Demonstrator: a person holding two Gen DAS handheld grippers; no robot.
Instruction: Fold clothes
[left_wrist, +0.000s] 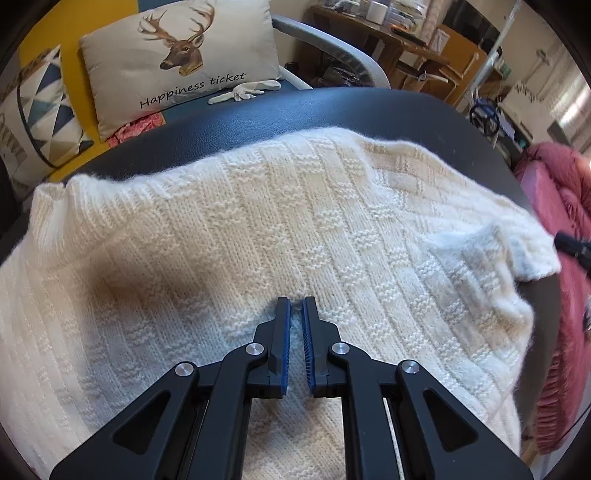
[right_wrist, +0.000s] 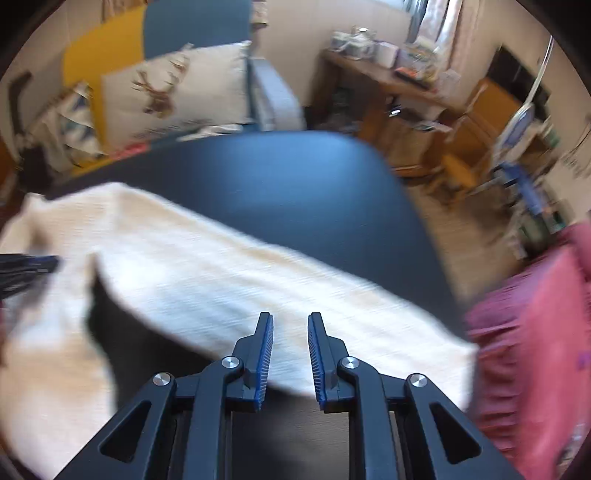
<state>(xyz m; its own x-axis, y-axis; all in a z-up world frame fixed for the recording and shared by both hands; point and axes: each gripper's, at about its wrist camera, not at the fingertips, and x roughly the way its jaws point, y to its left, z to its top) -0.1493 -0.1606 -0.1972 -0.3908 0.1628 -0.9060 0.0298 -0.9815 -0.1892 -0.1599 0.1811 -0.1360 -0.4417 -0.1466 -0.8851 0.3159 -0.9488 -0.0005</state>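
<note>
Item: cream knitted sweater (left_wrist: 280, 229), spread over a dark round table (left_wrist: 332, 107). The left gripper (left_wrist: 296, 306) is seen nearly closed, a small tuft of knit pinched between its blue pads. The right gripper (right_wrist: 290, 321) is held above a sweater fold, jaws apart, nothing between them. A deer cushion (left_wrist: 181, 62) is noted at eleven o'clock.

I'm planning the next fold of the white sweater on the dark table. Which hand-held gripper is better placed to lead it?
Right, probably. The right hand-held gripper is open and empty above the sweater, free to grab an edge. The left hand-held gripper is nearly shut, pinning knit at mid-sweater, better suited as the anchor.
</note>
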